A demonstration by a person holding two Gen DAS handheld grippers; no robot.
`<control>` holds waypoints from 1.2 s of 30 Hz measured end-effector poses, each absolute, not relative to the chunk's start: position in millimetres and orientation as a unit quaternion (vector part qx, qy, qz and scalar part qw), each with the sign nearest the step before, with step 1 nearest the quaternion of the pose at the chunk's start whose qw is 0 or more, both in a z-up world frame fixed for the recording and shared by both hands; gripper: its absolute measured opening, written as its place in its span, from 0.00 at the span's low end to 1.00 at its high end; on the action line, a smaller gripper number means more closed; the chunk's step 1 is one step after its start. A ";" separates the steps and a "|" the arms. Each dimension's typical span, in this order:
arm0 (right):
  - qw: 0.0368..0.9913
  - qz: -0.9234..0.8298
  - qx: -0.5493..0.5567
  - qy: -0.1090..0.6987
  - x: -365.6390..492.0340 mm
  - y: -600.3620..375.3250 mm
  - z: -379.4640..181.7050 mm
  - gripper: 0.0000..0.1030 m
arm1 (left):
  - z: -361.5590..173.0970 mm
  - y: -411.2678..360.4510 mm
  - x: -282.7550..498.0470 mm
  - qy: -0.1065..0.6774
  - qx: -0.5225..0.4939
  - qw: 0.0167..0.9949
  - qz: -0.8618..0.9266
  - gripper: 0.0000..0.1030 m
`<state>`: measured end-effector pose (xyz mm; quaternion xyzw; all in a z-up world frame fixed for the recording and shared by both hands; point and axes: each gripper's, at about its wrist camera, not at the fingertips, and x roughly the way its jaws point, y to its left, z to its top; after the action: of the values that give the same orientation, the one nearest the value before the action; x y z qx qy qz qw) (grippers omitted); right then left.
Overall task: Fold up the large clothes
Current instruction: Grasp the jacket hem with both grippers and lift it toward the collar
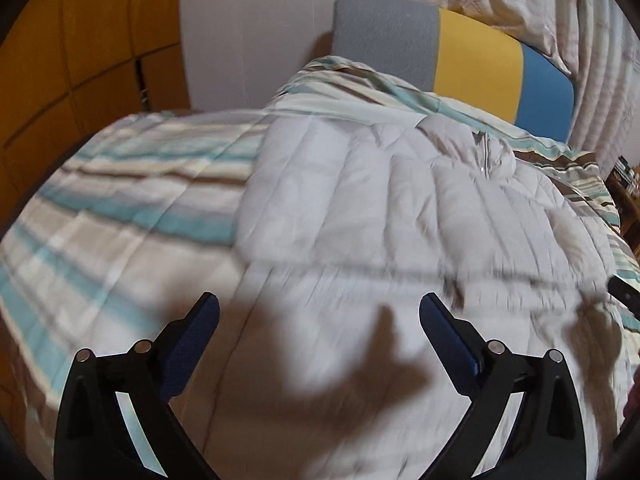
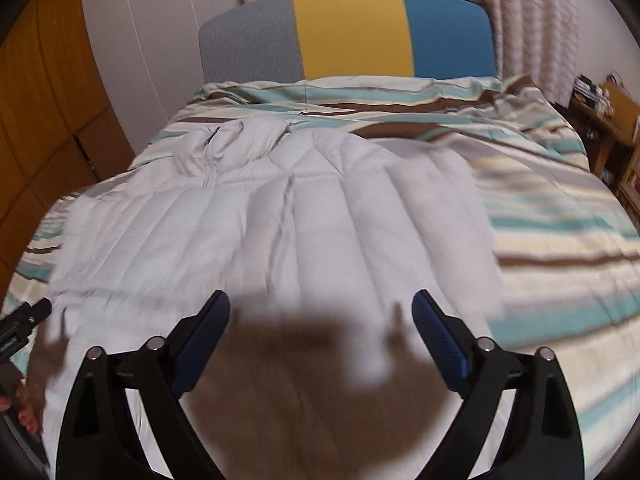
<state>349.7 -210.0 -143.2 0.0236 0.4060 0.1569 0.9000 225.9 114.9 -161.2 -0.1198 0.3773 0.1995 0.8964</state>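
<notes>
A pale grey quilted puffer jacket [image 1: 380, 208] lies spread flat on a striped bed, its collar and zip toward the headboard. The same jacket [image 2: 260, 220] fills the middle of the right wrist view. My left gripper [image 1: 319, 308] hovers above the jacket's near part, open, with nothing between its blue pads. My right gripper [image 2: 321, 304] also hangs open over the jacket, empty. The tip of the left gripper [image 2: 30, 316] shows at the left edge of the right wrist view, and a hand [image 2: 24, 408] below it. Both views are blurred.
The bed cover [image 2: 560, 216] has teal, brown and cream stripes. A grey, yellow and blue headboard [image 2: 352, 32] stands at the far end, with curtains [image 2: 520, 20] behind. Wooden cabinets [image 1: 72, 60] line the left; a cluttered wooden shelf [image 2: 608, 120] stands at the right.
</notes>
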 end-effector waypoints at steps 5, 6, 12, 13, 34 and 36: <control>0.896 0.151 0.060 0.414 290.9 -258.2 -139.3 0.70 | -173.4 112.3 167.0 0.377 -0.144 0.891 0.208 0.91; 0.896 0.144 0.066 0.415 277.1 -270.9 -139.7 0.69 | -176.9 112.1 154.3 0.378 -0.149 0.890 0.208 0.88; 0.892 0.115 0.086 0.428 217.9 -324.2 -147.5 0.68 | -191.3 110.2 104.4 0.385 -0.156 0.888 0.197 0.85; 0.891 0.112 0.089 0.432 210.8 -329.7 -149.8 0.69 | -193.9 109.0 98.2 0.387 -0.156 0.888 0.192 0.85; 0.867 0.171 0.122 0.453 132.6 -352.7 -178.3 0.19 | -197.8 67.5 24.0 0.379 -0.185 0.901 0.100 0.22; 0.869 0.179 0.133 0.441 136.6 -351.1 -170.6 0.16 | -187.9 72.0 25.9 0.367 -0.199 0.904 0.096 0.18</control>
<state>136.6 -351.1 -170.6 0.1335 0.4409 0.1795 0.8692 25.9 72.0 -187.9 -0.1995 0.3669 0.0957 0.9036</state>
